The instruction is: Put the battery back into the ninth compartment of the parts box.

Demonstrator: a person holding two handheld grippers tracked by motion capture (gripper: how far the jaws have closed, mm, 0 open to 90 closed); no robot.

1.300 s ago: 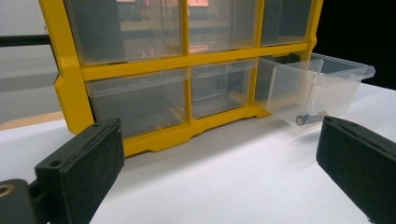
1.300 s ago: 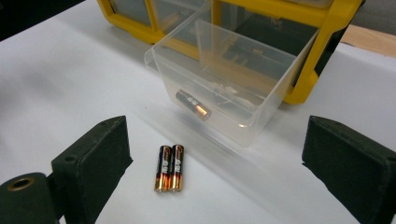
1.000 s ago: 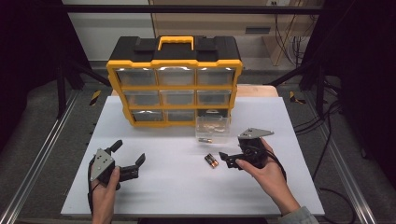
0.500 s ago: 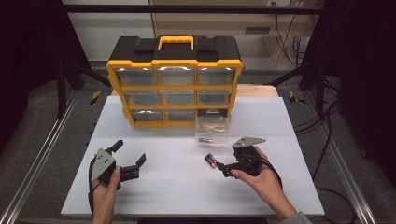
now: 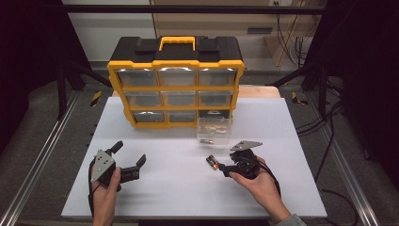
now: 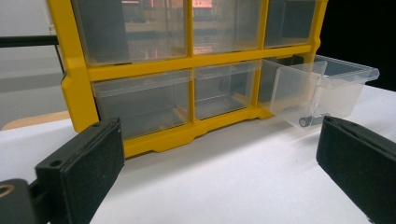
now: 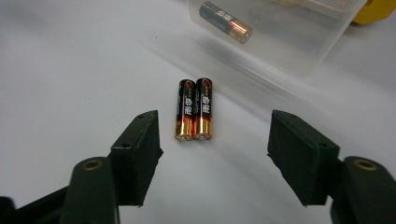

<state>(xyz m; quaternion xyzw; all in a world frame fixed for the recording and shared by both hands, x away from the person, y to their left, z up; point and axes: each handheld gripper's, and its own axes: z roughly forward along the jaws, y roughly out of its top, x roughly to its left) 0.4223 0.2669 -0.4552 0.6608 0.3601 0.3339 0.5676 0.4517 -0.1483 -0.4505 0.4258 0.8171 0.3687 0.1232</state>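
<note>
Our right gripper [image 7: 212, 156], unclenched and just been closing, must advance: batteries [image 7: 194, 108] lie just beyond its fingers [image 7: 140, 149].

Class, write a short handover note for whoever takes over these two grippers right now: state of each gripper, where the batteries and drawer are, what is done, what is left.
Right gripper: jaws have just been closing, not yet touching; two batteries lie side by side on the white table just ahead of them.
Left gripper: open, holding nothing, facing the yellow organizer.
Drawer: clear, pulled out at the organizer's bottom right, one battery already inside.
Done: drawer opened, one battery in.
Left: probably grasp the two batteries, drop them in the drawer, push it shut.
</note>
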